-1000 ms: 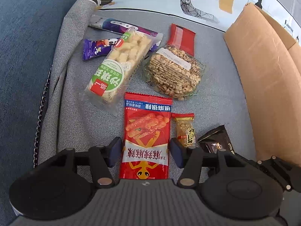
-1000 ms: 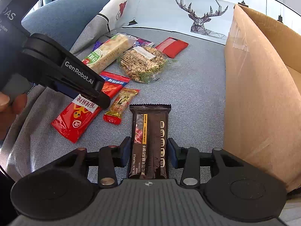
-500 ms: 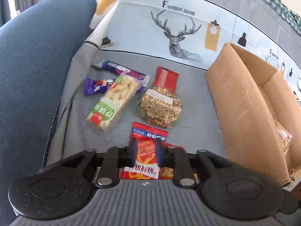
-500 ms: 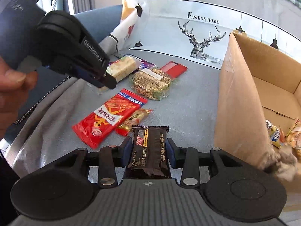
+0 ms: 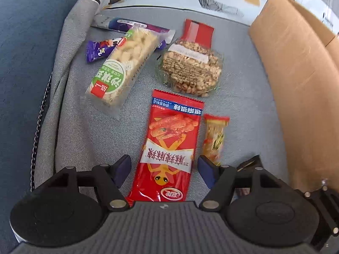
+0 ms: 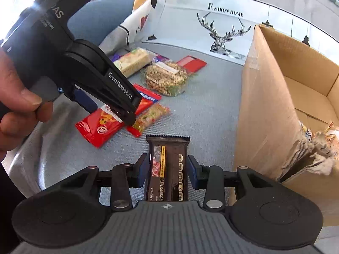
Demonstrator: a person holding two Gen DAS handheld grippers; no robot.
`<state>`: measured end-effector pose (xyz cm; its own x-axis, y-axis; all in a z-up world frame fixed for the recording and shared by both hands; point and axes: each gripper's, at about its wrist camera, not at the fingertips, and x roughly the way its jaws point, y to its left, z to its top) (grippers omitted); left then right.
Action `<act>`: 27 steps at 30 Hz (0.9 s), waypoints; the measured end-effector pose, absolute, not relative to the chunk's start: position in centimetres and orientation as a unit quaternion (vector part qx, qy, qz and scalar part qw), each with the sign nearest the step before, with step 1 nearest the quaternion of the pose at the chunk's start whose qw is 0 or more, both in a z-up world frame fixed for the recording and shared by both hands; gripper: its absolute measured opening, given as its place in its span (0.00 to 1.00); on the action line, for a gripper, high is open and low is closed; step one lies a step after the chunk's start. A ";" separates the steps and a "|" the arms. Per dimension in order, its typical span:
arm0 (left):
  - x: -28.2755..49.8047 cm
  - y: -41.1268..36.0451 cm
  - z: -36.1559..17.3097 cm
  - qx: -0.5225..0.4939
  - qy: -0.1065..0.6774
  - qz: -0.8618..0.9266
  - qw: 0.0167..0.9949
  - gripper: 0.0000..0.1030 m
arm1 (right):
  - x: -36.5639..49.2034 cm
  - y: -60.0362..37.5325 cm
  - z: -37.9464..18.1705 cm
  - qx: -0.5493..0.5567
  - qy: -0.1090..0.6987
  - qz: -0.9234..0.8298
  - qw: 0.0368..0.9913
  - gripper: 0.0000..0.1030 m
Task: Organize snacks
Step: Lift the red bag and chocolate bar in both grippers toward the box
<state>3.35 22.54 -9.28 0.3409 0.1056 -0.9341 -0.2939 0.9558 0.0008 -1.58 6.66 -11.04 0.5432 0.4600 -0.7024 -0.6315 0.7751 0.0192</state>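
My left gripper point(image 5: 165, 169) is open, its jaws on either side of the lower end of a long red snack packet point(image 5: 171, 148) that lies flat on the grey sofa seat. In the right wrist view that packet point(image 6: 106, 122) lies under the left gripper point(image 6: 110, 108). My right gripper point(image 6: 167, 169) is shut on a dark brown chocolate biscuit bar point(image 6: 168, 169) and holds it above the seat, left of the cardboard box point(image 6: 275, 110).
A small yellow-red packet point(image 5: 215, 139), a peanut brittle bag point(image 5: 190, 72), a puffed-rice bar point(image 5: 120, 65), a red packet point(image 5: 198, 31) and purple packets point(image 5: 99, 49) lie on the seat. The box point(image 5: 296, 74) stands to the right and holds some items.
The left gripper was shut on the red packet and lifted half a second ago; now the packet lies flat and the jaws are open. The right gripper has raised the brown bar.
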 end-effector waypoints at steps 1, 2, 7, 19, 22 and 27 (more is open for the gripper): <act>3.5 22.5 -9.4 -0.079 0.562 0.124 0.814 0.72 | -1.4 6.7 -11.1 -0.118 0.363 0.312 0.870 0.40; 3.7 22.3 -9.5 -0.074 0.562 0.125 0.814 0.72 | -1.4 6.8 -11.3 -0.116 0.366 0.311 0.869 0.40; 4.0 21.6 -9.8 -0.044 0.560 0.117 0.819 0.62 | -1.0 7.4 -12.2 -0.125 0.382 0.305 0.863 0.50; 1.2 22.2 -5.8 -0.085 0.480 0.103 0.867 0.48 | -1.5 6.9 -11.5 -0.116 0.354 0.303 0.877 0.40; 0.4 22.1 -4.4 -0.094 0.449 0.103 0.883 0.48 | -2.2 6.2 -9.8 -0.102 0.323 0.308 0.889 0.40; -0.4 21.9 -2.0 -0.106 0.415 0.112 0.897 0.48 | -3.3 4.4 -6.6 -0.091 0.264 0.318 0.906 0.38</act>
